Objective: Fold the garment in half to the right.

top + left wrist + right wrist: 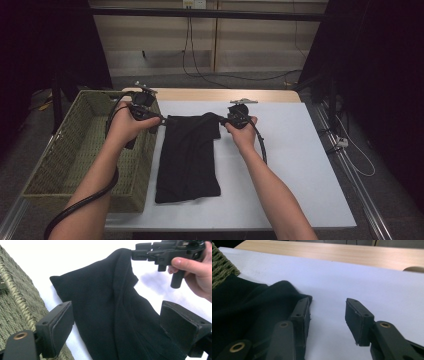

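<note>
High view: a black garment (187, 157) lies folded lengthwise on the white desk (300, 165), near its left edge, just beside a woven basket (75, 150). The left gripper (159, 120) hovers at the garment's far left corner, jaws wide apart around the cloth without pressing it. The right gripper (327, 317) sits at the far right corner, jaws parted, one lying on the fabric, nothing clamped.

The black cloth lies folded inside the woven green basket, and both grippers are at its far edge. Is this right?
Not quite. The black cloth lies on the white table, beside the woven green basket, as the high view shows. Both grippers are indeed at its far edge.
</note>
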The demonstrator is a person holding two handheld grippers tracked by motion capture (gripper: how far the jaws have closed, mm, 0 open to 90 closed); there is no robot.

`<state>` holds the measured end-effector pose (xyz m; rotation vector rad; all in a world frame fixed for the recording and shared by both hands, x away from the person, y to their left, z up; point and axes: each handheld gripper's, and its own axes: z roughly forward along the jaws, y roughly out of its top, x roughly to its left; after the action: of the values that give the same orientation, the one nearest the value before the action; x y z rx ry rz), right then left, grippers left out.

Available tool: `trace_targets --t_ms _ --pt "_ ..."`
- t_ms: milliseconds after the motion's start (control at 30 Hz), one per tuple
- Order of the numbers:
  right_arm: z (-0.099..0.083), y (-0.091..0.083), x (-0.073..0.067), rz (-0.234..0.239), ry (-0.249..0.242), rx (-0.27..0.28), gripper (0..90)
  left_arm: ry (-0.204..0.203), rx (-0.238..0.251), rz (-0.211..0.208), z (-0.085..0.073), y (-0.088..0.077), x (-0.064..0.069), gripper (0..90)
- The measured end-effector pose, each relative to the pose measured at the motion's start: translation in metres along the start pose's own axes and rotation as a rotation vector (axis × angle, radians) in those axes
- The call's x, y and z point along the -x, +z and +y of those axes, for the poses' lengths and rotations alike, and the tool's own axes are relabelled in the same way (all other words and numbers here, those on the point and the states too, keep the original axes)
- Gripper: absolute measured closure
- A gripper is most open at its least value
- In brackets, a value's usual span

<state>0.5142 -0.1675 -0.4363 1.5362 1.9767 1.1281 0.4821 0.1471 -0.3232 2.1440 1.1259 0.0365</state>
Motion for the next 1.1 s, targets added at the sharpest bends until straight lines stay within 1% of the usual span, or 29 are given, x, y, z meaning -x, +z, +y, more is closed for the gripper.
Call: trace_targets --t_ms 100,167,233,267,300,333,367,400,433,467,500,567,600,633,667,700,733,767,800,833,867,900,933,967,1000,1033,1067,1100 --pt "0.003 -0.005 -0.003 0.012 -0.013 0.008 53.4 0.0 0.002 0.001 0.001 0.001 0.0 12.6" --pt "0.004 -0.009 -0.007 0.016 -0.017 0.004 50.3 0.001 0.001 0.001 0.001 0.0 0.0 12.7" --pt "0.004 -0.013 -0.011 0.043 -0.013 0.015 50.4 0.005 0.002 0.001 0.001 0.0 0.0 12.7" --pt "0.004 -0.014 -0.015 0.047 -0.021 0.019 49.5 0.001 0.002 0.002 0.001 0.0 0.001 12.7" --pt "0.004 -0.016 -0.021 0.061 -0.03 0.019 48.5 -0.003 0.007 0.003 0.0 0.001 0.001 12.7" --pt "0.003 -0.017 -0.026 0.079 -0.045 0.023 47.6 0.005 0.002 0.0 0.001 0.001 0.001 12.8" --pt "0.002 -0.018 -0.032 0.095 -0.061 0.022 46.0 0.005 0.003 -0.004 0.001 0.001 0.002 12.8" --pt "0.002 -0.018 -0.04 0.121 -0.069 0.028 44.8 -0.004 -0.001 -0.012 0.0 0.002 0.003 12.8" --pt "0.002 -0.018 -0.043 0.127 -0.076 0.031 44.6 -0.011 0.001 -0.012 0.0 0.003 0.003 12.8" --pt "0.002 -0.018 -0.049 0.128 -0.072 0.033 44.4 -0.008 0.004 -0.007 0.0 0.004 0.003 12.7" --pt "0.003 -0.017 -0.053 0.141 -0.066 0.04 44.5 0.006 -0.003 -0.008 0.0 0.003 0.003 12.8" --pt "0.004 -0.015 -0.061 0.155 -0.043 0.036 40.9 0.003 -0.001 -0.012 0.0 0.003 0.003 12.8" --pt "0.005 -0.013 -0.065 0.165 -0.024 0.025 38.5 0.003 -0.002 -0.009 0.0 0.002 0.003 12.8" --pt "0.006 -0.012 -0.069 0.173 -0.012 0.026 38.1 0.001 -0.001 -0.009 0.0 0.002 0.003 12.8" --pt "0.006 -0.01 -0.075 0.174 -0.025 0.023 38.0 0.0 -0.003 -0.01 0.0 0.001 0.003 12.8" --pt "0.007 -0.008 -0.081 0.165 -0.045 0.019 35.6 0.005 0.002 -0.005 0.0 0.001 0.002 12.8" --pt "0.007 -0.006 -0.086 0.159 -0.051 0.022 33.1 -0.005 0.001 -0.008 0.0 0.0 0.002 12.8" --pt "0.006 -0.004 -0.091 0.165 -0.031 0.025 31.9 -0.008 0.001 -0.013 0.0 0.0 0.002 12.7" --pt "0.006 -0.001 -0.096 0.157 -0.025 0.024 28.7 -0.006 0.006 -0.011 0.0 0.0 0.002 12.8" --pt "0.005 0.003 -0.1 0.145 -0.042 0.014 25.6 -0.007 0.003 -0.011 -0.001 0.0 0.002 12.8" --pt "0.004 0.007 -0.105 0.132 -0.054 -0.005 25.6 -0.008 0.004 -0.014 -0.001 -0.001 0.001 12.8" --pt "0.003 0.011 -0.107 0.123 -0.068 -0.011 26.4 -0.005 0.003 -0.012 -0.001 -0.002 0.001 12.9" --pt "0.0 0.014 -0.111 0.109 -0.077 -0.039 30.4 -0.005 0.006 -0.009 -0.002 -0.003 0.001 13.0" --pt "-0.001 0.017 -0.112 0.103 -0.102 -0.041 38.9 -0.01 0.012 -0.008 -0.002 -0.004 0.001 13.0" --pt "-0.003 0.019 -0.113 0.108 -0.122 -0.052 49.1 -0.01 0.012 -0.009 -0.003 -0.005 0.002 13.0" --pt "-0.005 0.021 -0.112 0.108 -0.128 -0.055 59.6 -0.011 0.014 -0.009 -0.003 -0.005 0.002 13.1" --pt "-0.006 0.021 -0.112 0.116 -0.105 -0.067 71.2 -0.002 0.013 -0.009 -0.003 -0.006 0.002 13.2" --pt "-0.006 0.02 -0.109 0.141 -0.1 -0.071 79.0 -0.002 0.013 -0.004 -0.004 -0.007 0.002 13.2"
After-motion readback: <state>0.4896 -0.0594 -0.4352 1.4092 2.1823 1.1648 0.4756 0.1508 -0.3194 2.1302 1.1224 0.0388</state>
